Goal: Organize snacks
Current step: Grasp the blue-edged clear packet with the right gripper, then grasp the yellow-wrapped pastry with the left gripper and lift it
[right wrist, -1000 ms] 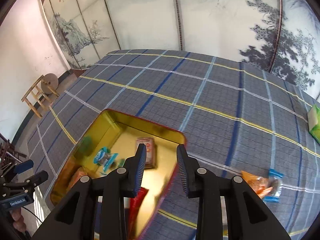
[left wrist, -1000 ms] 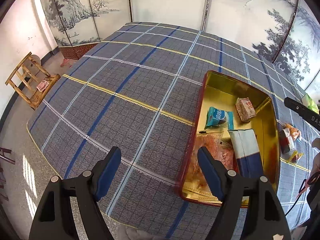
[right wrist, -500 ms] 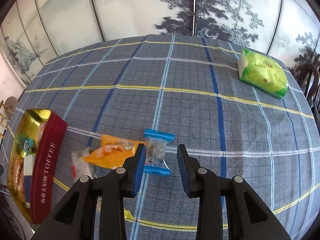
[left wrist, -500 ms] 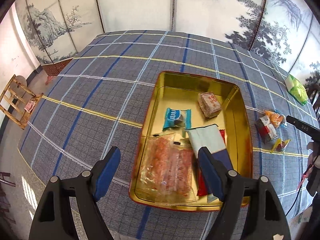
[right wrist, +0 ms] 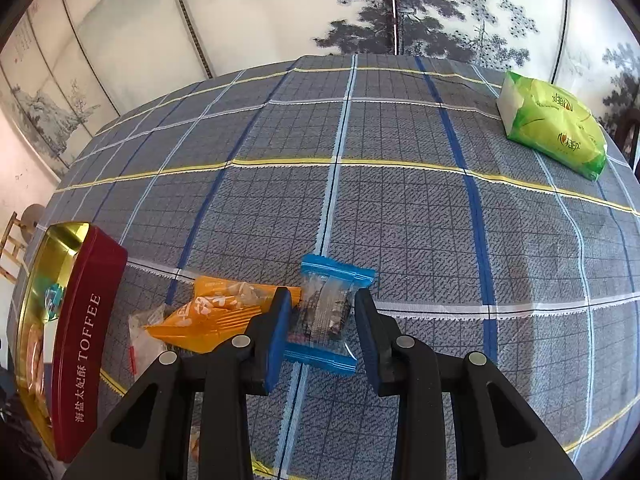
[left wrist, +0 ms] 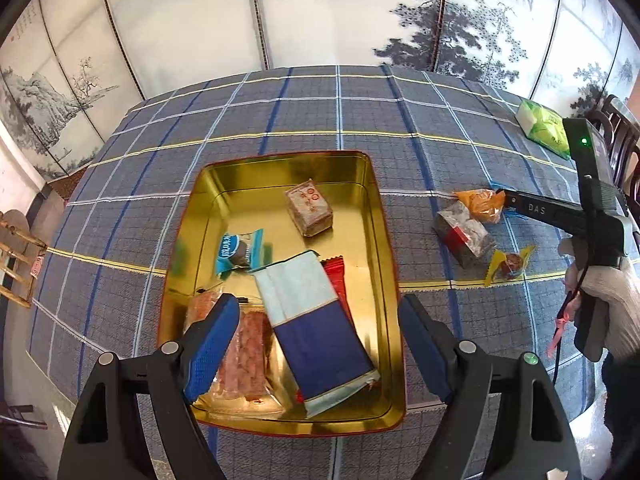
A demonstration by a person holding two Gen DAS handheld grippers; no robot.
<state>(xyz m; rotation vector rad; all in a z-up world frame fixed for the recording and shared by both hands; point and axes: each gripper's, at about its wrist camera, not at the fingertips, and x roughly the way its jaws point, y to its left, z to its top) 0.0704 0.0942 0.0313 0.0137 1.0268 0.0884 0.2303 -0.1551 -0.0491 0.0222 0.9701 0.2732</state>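
I see a table [right wrist: 400, 208] under a grey-blue checked cloth, with painted screens behind it. The toffee tin [left wrist: 384, 240] sits mid-table, snacks inside. A second ago it lay off to the right; now my left claw [left wrist: 316, 346], wide and opening, hangs empty over it. Right of the tin, my narrow right claw [right wrist: 322, 322] straddles a blue-edged candy [right wrist: 326, 312], not pinching.
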